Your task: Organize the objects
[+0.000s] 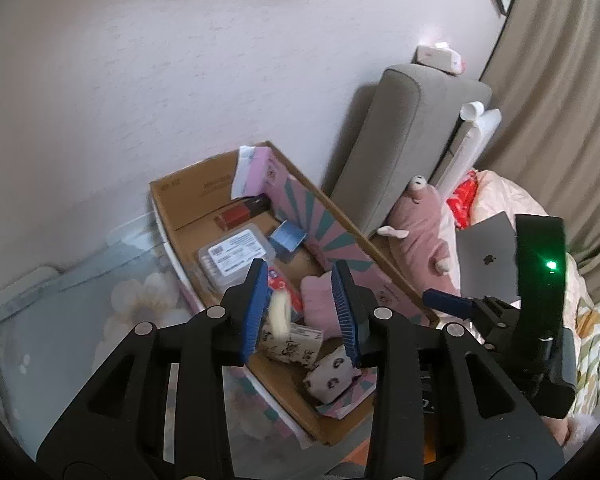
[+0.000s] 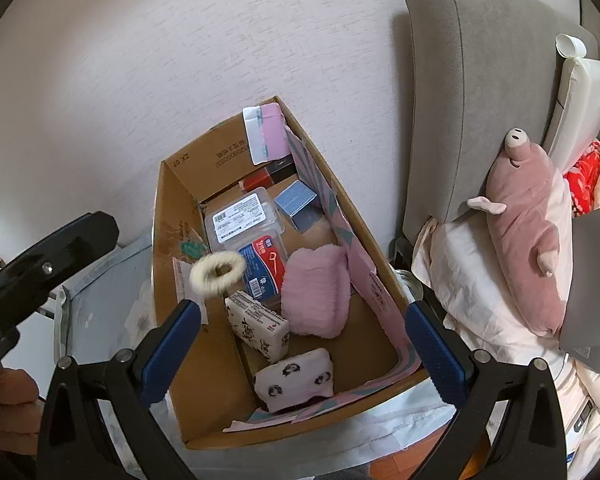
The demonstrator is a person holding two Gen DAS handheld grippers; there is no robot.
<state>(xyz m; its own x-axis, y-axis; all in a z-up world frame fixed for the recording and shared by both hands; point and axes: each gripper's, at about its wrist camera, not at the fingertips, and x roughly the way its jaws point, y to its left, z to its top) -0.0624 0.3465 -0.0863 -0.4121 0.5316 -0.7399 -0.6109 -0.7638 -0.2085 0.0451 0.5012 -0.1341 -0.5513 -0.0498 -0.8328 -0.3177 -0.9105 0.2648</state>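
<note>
An open cardboard box (image 2: pixel 168 248) holds several items: a pink fluffy cloth (image 2: pixel 316 292), two patterned tissue packs (image 2: pixel 260 326), a floss pick box (image 2: pixel 262 260), a clear plastic case (image 2: pixel 240 216) and a small blue box (image 2: pixel 298 200). A cream fluffy hair ring (image 2: pixel 218 272) is blurred in mid-air over the box; it also shows in the left wrist view (image 1: pixel 280 314). My left gripper (image 1: pixel 302 308) is open above the box (image 1: pixel 188 196), the ring next to its left finger. My right gripper (image 2: pixel 302 344) is open and empty over the box's near end.
A grey headboard (image 2: pixel 476 92) stands right of the box. A pink plush pig (image 2: pixel 528 240), pillows and a grey laptop (image 2: pixel 596 272) lie on the bed at right. A clear plastic bin (image 1: pixel 60 292) sits under and left of the box. A wall is behind.
</note>
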